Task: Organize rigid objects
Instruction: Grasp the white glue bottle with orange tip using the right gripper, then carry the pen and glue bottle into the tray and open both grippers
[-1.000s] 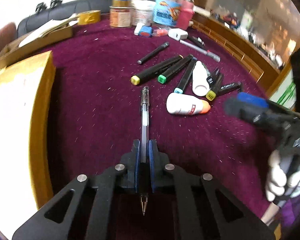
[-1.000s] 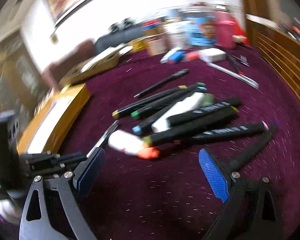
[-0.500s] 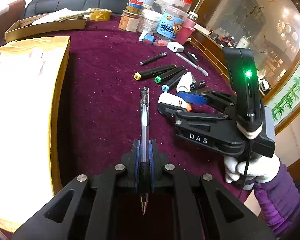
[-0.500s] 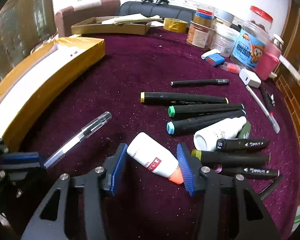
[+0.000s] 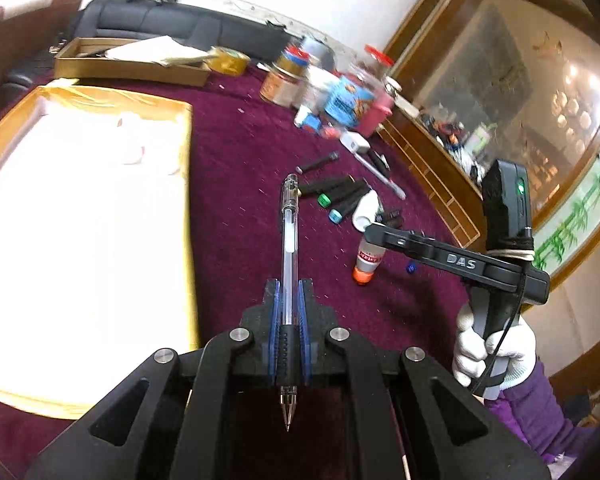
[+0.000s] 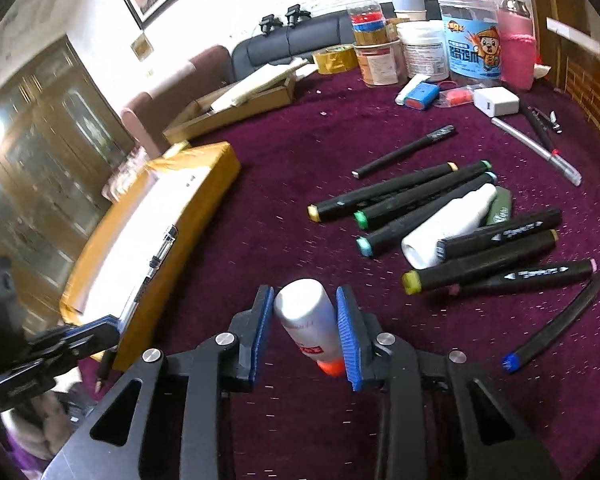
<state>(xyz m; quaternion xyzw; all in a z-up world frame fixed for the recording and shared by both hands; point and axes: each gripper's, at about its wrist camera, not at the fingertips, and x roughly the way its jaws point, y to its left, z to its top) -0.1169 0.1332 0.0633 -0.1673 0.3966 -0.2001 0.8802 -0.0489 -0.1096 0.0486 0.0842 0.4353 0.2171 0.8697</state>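
In the left view, the left tongs [image 5: 288, 332] pinch a clear pen [image 5: 289, 240] pointing to 12 o'clock; the box [image 5: 188, 184] sits at 10 o'clock. In the right view, the right tongs [image 6: 306, 328] squeeze a white bottle [image 6: 306, 316], its bottom end toward 12 o'clock; the box lies at 10 o'clock.

A: Any readable text?

B: "DAS" in raised letters on my right gripper [image 5: 380, 236], side of the arm, left wrist view.

A: The bottle I hold?

B: Glue bottle [image 6: 310, 322] has a red label with white characters, too small to read.

A: Anything else?

B: Blue-label jar [image 6: 470, 46] shows a cartoon bear and characters, unreadable. Marker [image 6: 500, 234] print is illegible.
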